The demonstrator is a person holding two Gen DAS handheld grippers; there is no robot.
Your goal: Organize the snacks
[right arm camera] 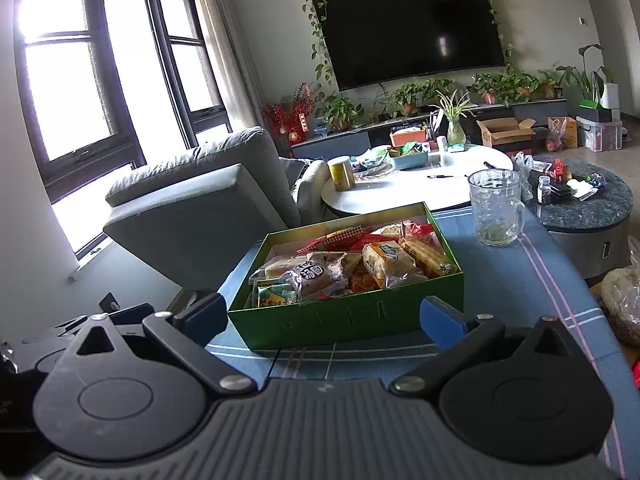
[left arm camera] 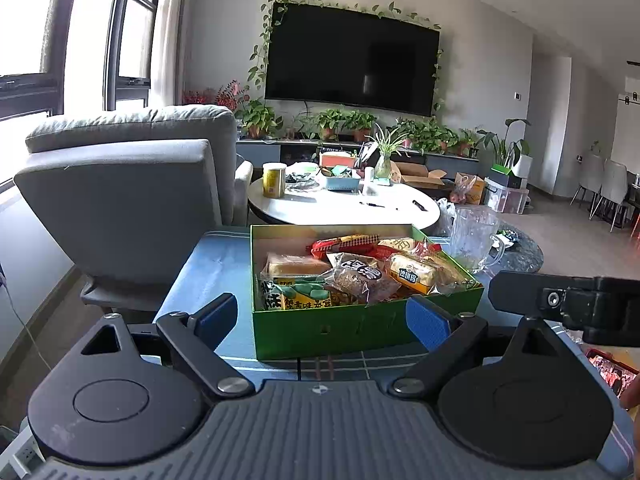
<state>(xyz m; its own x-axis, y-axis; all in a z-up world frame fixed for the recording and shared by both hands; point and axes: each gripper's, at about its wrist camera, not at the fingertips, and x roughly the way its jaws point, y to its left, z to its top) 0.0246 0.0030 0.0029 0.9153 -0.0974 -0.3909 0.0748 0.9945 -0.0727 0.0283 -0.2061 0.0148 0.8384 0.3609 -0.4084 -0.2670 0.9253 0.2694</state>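
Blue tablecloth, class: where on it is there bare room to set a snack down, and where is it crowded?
Free: the strip of tablecloth right of the green box, in front of the glass mug; also the cloth left of the box, beside the grey armchair. Crowded: inside the box, packed with wrapped snacks.

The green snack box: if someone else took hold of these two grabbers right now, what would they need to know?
Left gripper: open, empty, short of the box.
Right gripper: open, empty, also in front of it.
Green box: on the blue plaid cloth, lid off, full of wrapped snacks.
Glass mug: beside the box's far right corner.
Done: snacks appear gathered in the box.
Left: cannot tell; perhaps tidying or moving the box.
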